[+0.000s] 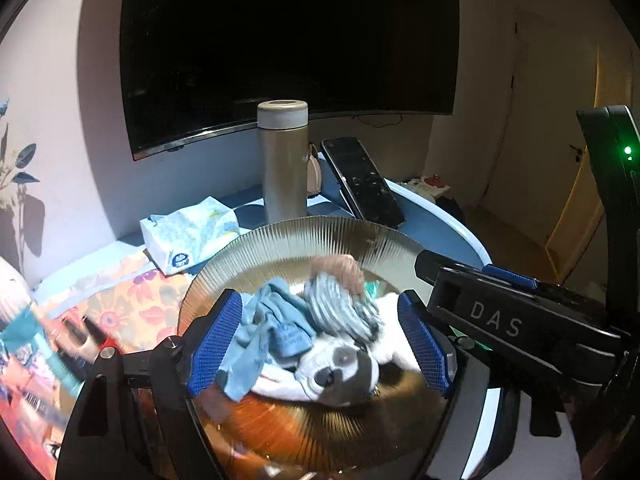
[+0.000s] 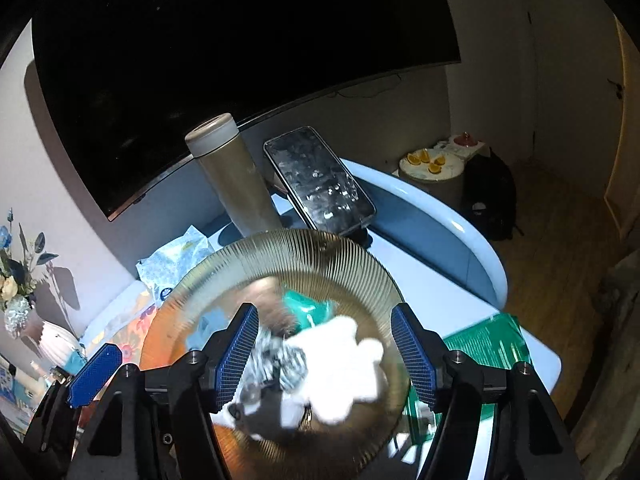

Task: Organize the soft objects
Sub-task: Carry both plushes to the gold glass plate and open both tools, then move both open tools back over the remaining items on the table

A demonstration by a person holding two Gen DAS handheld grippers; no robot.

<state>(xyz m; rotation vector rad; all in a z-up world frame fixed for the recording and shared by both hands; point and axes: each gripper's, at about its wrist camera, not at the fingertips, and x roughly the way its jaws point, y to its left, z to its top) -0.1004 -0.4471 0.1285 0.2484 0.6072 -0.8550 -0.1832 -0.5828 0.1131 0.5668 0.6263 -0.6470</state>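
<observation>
- My left hand-held gripper (image 1: 320,344) hangs over the ribbed glass bowl (image 1: 304,236) with its blue pads (image 1: 218,344) spread wide, gripping nothing.
- My right hand-held gripper (image 2: 324,356) is also released, its pads (image 2: 238,356) apart above the same bowl (image 2: 280,248).
- The soft things lie piled in the bowl: a light blue cloth (image 1: 272,332), a grey striped rolled sock (image 1: 340,308), and a white and grey plush dog (image 1: 340,368) at the front.
- From the right wrist the plush (image 2: 340,364) is blurred; a teal item (image 2: 308,308) lies behind it.
- The bowl sits on the table (image 1: 452,236), with a flask (image 1: 282,160), a phone (image 1: 362,180) and a tissue pack (image 1: 188,232) just behind it.
- A green mat (image 2: 488,344) lies to the bowl's right.
</observation>
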